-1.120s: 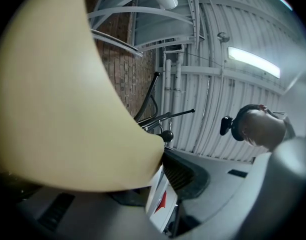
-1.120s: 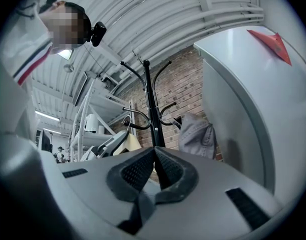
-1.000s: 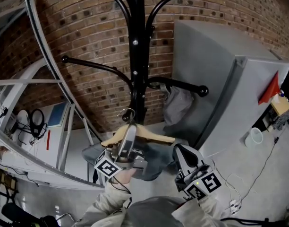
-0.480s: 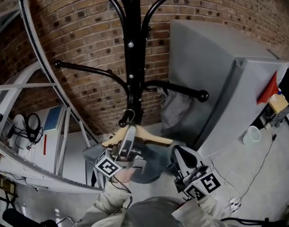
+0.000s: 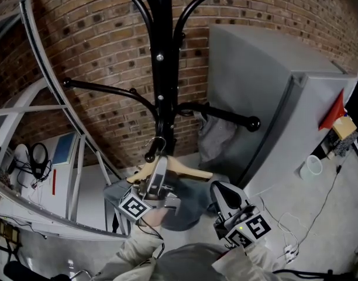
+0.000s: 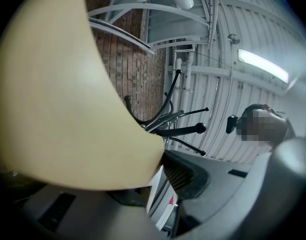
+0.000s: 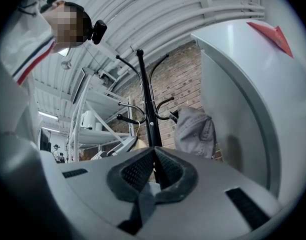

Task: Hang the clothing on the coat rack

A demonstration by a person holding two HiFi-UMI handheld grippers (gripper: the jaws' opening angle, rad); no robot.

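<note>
A black coat rack (image 5: 161, 69) stands against the brick wall. My left gripper (image 5: 159, 171) is shut on the neck of a wooden hanger (image 5: 185, 167), whose metal hook (image 5: 154, 148) sits just in front of the pole, below the lower arms. Grey clothing (image 5: 188, 206) hangs from the hanger. In the left gripper view the hanger's pale wood (image 6: 68, 109) fills the frame and presses against the dark pad (image 6: 185, 176). My right gripper (image 5: 221, 193) is beside the clothing's right edge. Its pads (image 7: 138, 171) are shut with nothing seen between the tips, and the rack (image 7: 149, 114) rises behind them.
Another grey garment (image 5: 217, 134) hangs from the rack's right arm (image 5: 237, 117). A tall grey cabinet (image 5: 272, 86) stands close on the right. A white metal shelf frame (image 5: 50, 81) curves along the left, with headphones (image 5: 38, 154) below it. A cup (image 5: 312, 167) sits on the floor at the right.
The rack and the hanger sit slightly further left in the view. Both grippers keep the same hold and the same places.
</note>
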